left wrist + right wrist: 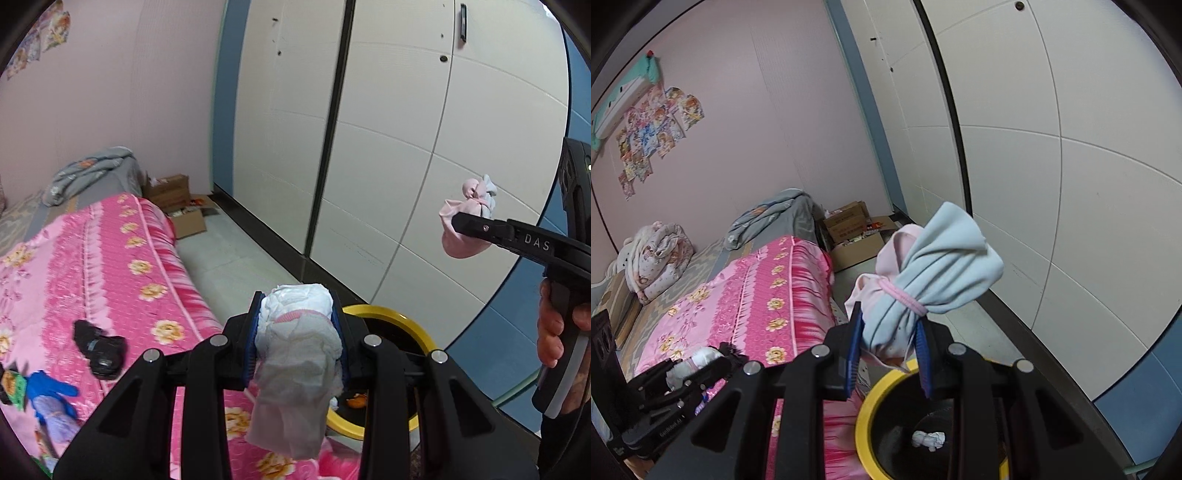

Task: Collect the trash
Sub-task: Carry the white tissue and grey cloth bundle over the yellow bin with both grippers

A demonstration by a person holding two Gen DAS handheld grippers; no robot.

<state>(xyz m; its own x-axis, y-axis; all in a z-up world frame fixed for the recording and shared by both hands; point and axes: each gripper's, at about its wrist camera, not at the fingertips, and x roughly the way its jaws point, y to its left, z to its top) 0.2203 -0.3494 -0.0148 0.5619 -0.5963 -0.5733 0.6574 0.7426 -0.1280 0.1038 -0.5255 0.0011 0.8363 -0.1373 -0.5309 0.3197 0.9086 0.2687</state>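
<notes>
Fingers [258,328] of both your grippers clamp trash above the bin [866,402].
Left gripper [299,332] holds white wad [295,354], right gripper [888,354] the tied bundle [934,273]; neither dropped yet, bed [110,258] clutter remains lower left.

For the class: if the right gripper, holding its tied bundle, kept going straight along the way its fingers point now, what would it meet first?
Probably the floor strip at the foot of the white wardrobe. The right gripper points over the yellow-rimmed bin, which sits below that line. Depth is unclear.
</notes>
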